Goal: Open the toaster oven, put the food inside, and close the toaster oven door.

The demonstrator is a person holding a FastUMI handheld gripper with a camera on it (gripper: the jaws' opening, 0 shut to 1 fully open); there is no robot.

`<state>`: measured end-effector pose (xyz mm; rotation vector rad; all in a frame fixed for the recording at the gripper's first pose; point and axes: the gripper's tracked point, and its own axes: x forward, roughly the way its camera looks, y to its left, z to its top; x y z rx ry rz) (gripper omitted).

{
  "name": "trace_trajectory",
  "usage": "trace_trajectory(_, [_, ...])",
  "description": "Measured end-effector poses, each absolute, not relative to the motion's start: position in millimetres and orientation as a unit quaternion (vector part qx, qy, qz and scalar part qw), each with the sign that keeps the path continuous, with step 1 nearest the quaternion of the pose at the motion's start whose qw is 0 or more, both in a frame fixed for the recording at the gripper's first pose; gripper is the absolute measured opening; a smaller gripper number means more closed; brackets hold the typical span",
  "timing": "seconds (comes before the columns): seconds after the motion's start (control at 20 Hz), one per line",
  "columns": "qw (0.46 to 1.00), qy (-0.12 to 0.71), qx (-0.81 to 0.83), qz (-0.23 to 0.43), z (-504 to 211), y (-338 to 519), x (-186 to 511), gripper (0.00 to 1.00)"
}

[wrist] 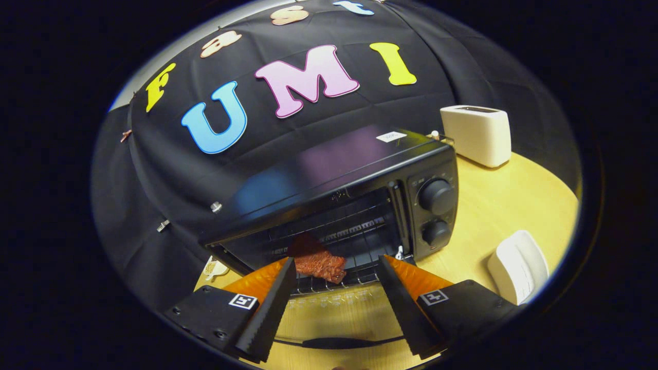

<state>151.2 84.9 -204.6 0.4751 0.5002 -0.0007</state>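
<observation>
The black toaster oven (pixel 360 169) stands on the wooden table (pixel 504 205) with its glass door (pixel 334 313) folded down flat toward me. A reddish-brown piece of meat (pixel 320 263) lies on the wire rack (pixel 354 241) just inside the oven mouth. My gripper (pixel 336 272) is open, its fingers spread wide over the lowered door. The meat sits just ahead of the fingertips, nearer the left one, and nothing is between the fingers. The door's dark handle (pixel 334 342) shows below, between the fingers.
Two black knobs (pixel 437 196) sit on the oven's right panel. A white toaster (pixel 477 134) stands behind the oven to the right. A white rounded object (pixel 518 272) lies on the table right of the gripper. A small pale item (pixel 215 268) rests by the oven's left corner.
</observation>
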Motion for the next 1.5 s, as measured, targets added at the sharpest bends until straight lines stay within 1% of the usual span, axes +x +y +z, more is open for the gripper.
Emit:
trace_trajectory(0.1, [0.946,0.261,0.194,0.000,-201.2,80.4,133.2,0.98])
trace_trajectory(0.3, [0.946,0.301,0.121,0.023,-202.2,84.5,89.6,0.98])
trace_trajectory(0.6, [0.924,0.368,0.085,0.062,-226.9,108.7,33.6,0.99])
trace_trajectory(0.75, [0.906,0.410,0.085,0.061,-251.6,120.4,18.4,0.99])
trace_trajectory(1.05, [0.880,0.468,0.064,0.047,-306.3,131.0,14.2,0.99])
trace_trajectory(1.25, [0.877,0.474,0.066,0.030,-323.3,137.7,27.6,0.99])
trace_trajectory(1.35, [0.884,0.463,0.065,0.021,-323.0,139.4,41.3,0.99])
trace_trajectory(1.5, [0.882,0.468,0.049,0.016,-322.3,139.6,42.1,0.99])
